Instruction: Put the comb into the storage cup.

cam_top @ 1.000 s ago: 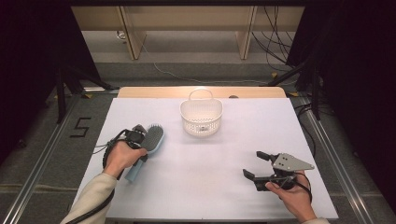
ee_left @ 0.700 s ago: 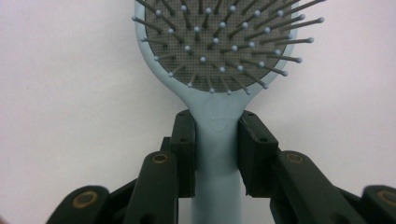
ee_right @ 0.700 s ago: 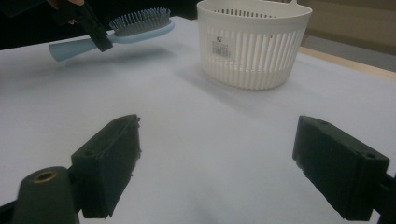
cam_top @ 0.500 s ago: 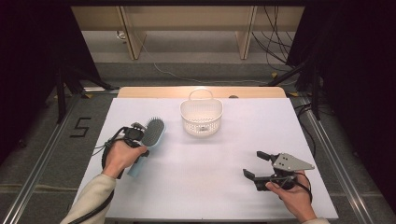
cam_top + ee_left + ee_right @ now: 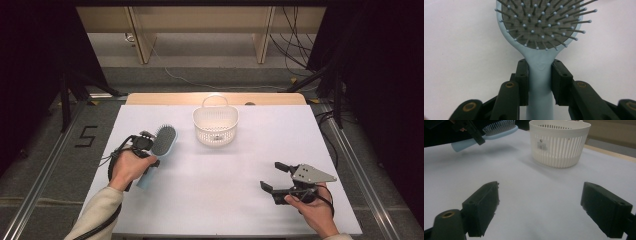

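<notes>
White sheeting covers the table [image 5: 225,190], with dark floor and cables beyond. At its far middle stands a white basket [image 5: 216,125]. Left of it, the brush [image 5: 159,150] hangs above the sheet, bristles up, its handle clamped between the left gripper's [image 5: 142,145] jaws. Near the right front edge, the right gripper [image 5: 272,179] rests with jaws wide apart, holding nothing.

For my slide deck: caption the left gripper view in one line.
Left claw clamped on the neck of a light blue hairbrush, bristles facing the camera, over the white table.
</notes>
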